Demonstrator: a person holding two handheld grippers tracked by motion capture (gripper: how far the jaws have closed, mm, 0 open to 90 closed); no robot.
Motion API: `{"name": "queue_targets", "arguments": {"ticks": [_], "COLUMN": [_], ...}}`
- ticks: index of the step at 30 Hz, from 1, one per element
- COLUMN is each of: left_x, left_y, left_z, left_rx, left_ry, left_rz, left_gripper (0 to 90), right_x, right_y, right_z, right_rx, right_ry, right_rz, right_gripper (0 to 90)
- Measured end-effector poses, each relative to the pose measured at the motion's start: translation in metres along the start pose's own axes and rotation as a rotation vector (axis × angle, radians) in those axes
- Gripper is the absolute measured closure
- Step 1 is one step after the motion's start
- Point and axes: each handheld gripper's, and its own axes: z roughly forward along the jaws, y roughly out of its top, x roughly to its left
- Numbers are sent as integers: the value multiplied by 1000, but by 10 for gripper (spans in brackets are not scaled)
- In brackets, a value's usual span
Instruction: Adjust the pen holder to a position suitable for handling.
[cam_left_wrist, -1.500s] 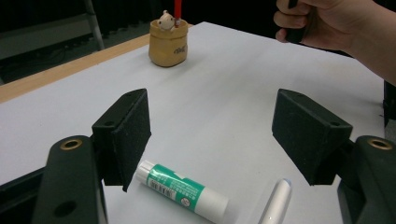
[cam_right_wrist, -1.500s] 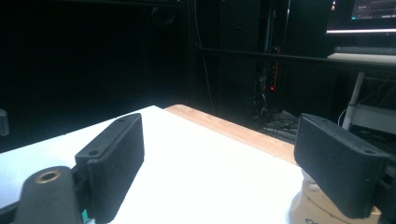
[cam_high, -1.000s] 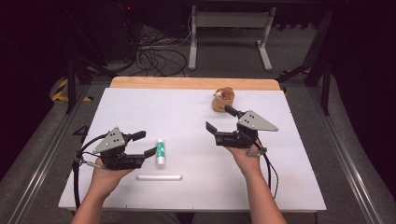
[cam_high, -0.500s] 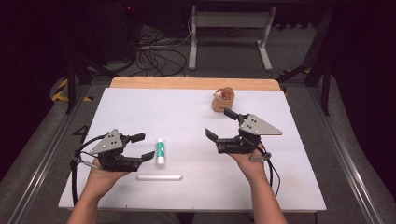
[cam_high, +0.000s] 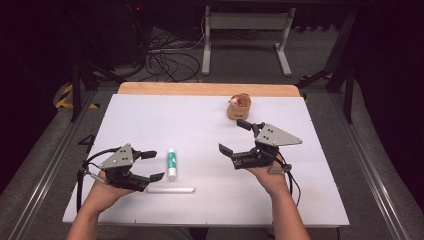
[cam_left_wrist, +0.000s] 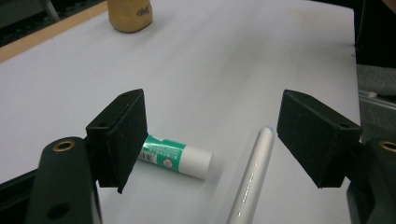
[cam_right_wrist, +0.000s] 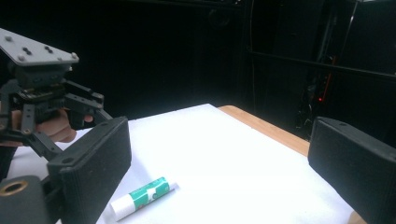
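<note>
Your left gripper (cam_high: 152, 165) hovers low at the white table's (cam_high: 200, 120) near edge, jaws spread and empty, beside the green-and-white cylindrical glue stick (cam_high: 171, 164) and slim silver pen (cam_high: 170, 190). Your right gripper (cam_high: 234, 136) points left, jaws wide apart, empty.

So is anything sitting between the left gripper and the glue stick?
Nothing visible. The left gripper is open beside the glue stick, bare table between them. The silver pen lies off to the side.
</note>
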Motion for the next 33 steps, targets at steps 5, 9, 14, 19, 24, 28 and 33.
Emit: {"name": "queue_targets", "arguments": {"ticks": [5,9,14,19,24,28,33], "left_x": [1,2,2,3,5,5,5], "left_y": [-6,-11,-17,-21,-27,-30,-32], "left_z": [5,11,16,19,23,26,27], "left_rx": [54,116,161,194,229,256,285], "left_ry": [-33,-61,-98,-118,-150,-171,-202], "left_rz": [4,14,20,37,43,49,57], "left_gripper": [256,275,315,345,405,438,501], "right_x": [1,1,2,3,2,3,4], "right_y": [0,0,0,0,-1,-2,-2], "right_z": [1,0,1,2,3,4,6], "right_rx": [1,5,9,17,42,54,64], "right_ry": [20,29,42,50,67,81,96], "right_rz": [-2,-5,-6,-10,-13,-18,-22], "right_gripper": [65,65,66,68,75,78,79]}}
